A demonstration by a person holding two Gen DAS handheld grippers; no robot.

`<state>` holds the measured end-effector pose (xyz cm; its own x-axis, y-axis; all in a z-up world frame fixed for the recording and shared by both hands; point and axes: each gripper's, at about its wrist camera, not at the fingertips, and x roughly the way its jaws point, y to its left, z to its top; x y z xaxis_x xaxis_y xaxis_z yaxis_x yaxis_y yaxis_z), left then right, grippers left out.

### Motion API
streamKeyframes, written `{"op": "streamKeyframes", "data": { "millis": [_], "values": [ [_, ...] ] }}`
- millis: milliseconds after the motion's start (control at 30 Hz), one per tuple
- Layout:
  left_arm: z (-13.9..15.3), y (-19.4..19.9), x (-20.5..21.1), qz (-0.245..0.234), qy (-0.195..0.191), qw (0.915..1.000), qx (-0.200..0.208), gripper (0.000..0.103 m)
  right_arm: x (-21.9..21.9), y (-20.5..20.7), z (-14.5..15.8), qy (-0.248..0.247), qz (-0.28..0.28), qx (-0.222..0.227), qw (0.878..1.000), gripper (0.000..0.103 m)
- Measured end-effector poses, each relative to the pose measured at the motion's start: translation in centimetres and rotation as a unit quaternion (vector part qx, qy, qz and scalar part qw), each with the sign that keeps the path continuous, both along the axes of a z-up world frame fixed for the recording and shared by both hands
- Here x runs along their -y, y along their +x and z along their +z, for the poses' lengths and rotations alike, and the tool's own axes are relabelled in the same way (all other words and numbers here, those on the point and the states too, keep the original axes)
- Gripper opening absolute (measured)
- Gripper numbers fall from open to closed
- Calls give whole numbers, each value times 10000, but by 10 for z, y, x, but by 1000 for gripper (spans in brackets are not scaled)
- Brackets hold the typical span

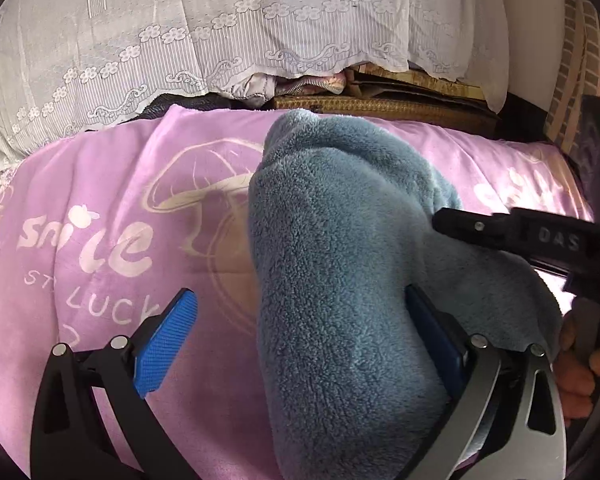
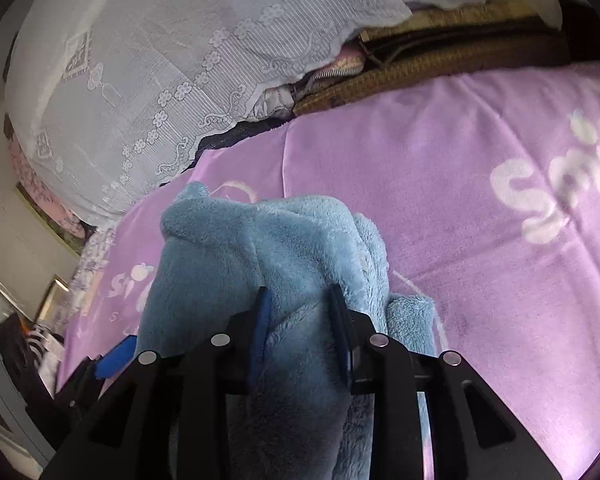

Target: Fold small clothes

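Observation:
A fluffy blue garment (image 1: 340, 264) is bunched up over the purple printed blanket (image 1: 100, 208). My left gripper (image 1: 300, 320) is open: its left blue pad (image 1: 168, 344) is bare, and the garment drapes over its right finger (image 1: 436, 340). My right gripper (image 2: 300, 324) is shut on a fold of the blue garment (image 2: 260, 248) and holds it up above the blanket (image 2: 460, 220). The right gripper's black body shows in the left wrist view (image 1: 520, 236), reaching into the garment from the right.
A white lace cover (image 1: 180, 40) hangs over stacked things behind the blanket. A brown woven mat (image 1: 380, 104) lies at the blanket's far edge. A hand (image 1: 580, 368) holds the right gripper's handle. Striped clutter (image 2: 40, 340) lies left of the blanket.

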<state>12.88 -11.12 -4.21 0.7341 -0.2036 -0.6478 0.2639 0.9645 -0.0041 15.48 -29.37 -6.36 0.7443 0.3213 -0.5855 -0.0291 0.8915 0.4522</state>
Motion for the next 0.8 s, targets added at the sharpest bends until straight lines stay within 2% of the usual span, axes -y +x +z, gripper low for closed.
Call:
{"op": "streamKeyframes", "data": {
  "millis": [200,300,400,467,567,700,800],
  "values": [
    [0,0,-3,13,-74,10000,10,99,-10,-45,27,-383,3,471,9982,35],
    [0,-1,-3,19,-69,10000,28,99,-13,-61,26,-521,29,478,9975,37],
    [0,0,-3,23,-63,10000,40,99,-11,-70,9,-731,-43,252,9970,49],
    [0,0,-3,4,-60,10000,35,99,-3,-73,-11,-568,-116,5,9983,60],
    [-1,-3,0,-9,8,10000,92,99,9,-69,-24,-118,-102,-138,9998,65],
    [-1,-4,-1,0,-15,10000,77,99,7,-69,-28,-176,-79,-72,9998,72],
    [6,-3,-7,-90,-146,9998,-29,99,13,-68,-28,54,-58,-80,9999,77]
  ]
}}
